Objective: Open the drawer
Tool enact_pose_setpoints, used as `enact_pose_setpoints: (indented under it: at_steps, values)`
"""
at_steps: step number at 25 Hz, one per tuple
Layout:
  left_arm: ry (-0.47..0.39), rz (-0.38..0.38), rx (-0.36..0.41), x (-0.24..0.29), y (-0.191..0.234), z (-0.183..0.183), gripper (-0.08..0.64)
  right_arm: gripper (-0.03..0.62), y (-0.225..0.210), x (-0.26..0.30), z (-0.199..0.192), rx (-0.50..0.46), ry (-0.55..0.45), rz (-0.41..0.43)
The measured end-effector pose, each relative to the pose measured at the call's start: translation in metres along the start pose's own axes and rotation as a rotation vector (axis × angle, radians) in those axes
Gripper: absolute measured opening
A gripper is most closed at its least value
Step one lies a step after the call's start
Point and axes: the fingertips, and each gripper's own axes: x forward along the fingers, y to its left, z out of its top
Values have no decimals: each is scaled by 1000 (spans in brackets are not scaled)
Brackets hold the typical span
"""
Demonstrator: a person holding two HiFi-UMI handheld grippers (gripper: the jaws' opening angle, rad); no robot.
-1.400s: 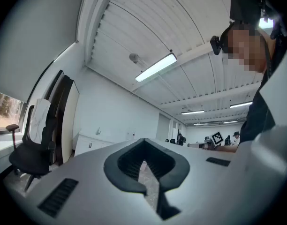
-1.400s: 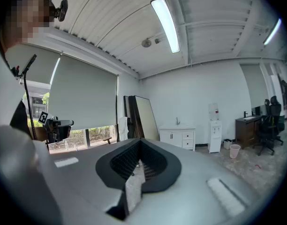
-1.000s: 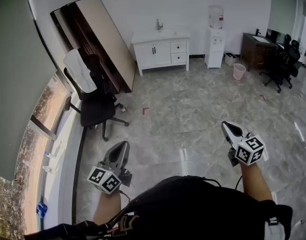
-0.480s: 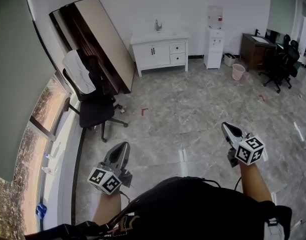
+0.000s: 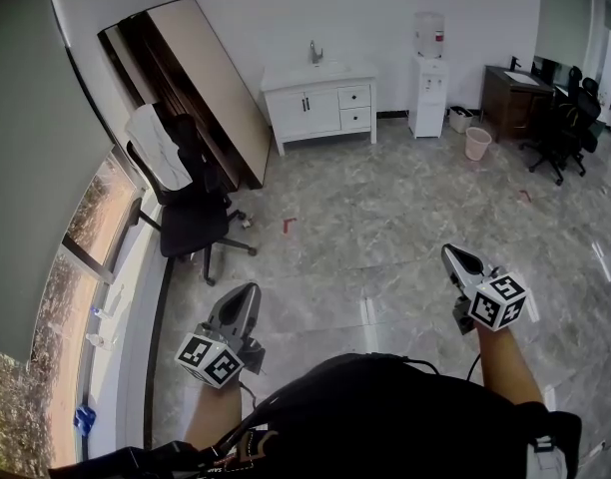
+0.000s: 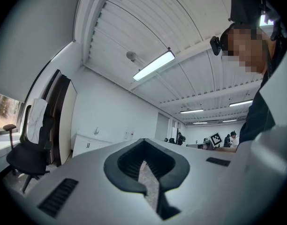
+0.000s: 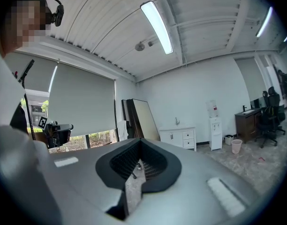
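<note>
The drawers (image 5: 355,105) sit in the right half of the white cabinet (image 5: 305,108) by the far wall, at about 12 o'clock from the person and well apart from both grippers. From the right gripper (image 5: 453,254) they lie toward 11, from the left gripper (image 5: 248,291) toward 1 — the right looks slightly nearer. Each drawer front runs 9 to 3. Both pairs of jaws are closed on nothing. No writing reads — only square markers on the cubes (image 5: 498,300).
</note>
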Motion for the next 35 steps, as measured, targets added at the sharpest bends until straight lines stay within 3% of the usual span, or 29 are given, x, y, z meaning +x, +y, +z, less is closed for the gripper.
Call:
enact_pose_setpoints:
  at_steps: [12, 19, 27, 35]
  values:
    - [19, 27, 32, 44, -79, -9, -6, -3, -66, -47, 9, -23, -16, 40]
    - [35, 28, 17, 62, -102, -31, -6, -3, -95, -58, 3, -30, -4, 54]
    - [39, 22, -4, 79, -69, -40, -6, -3, -97, -25, -6, -36, 16, 51]
    - [18, -50, -28, 107, 15, -20, -6, -3, -72, 49, 17, -76, -1, 9]
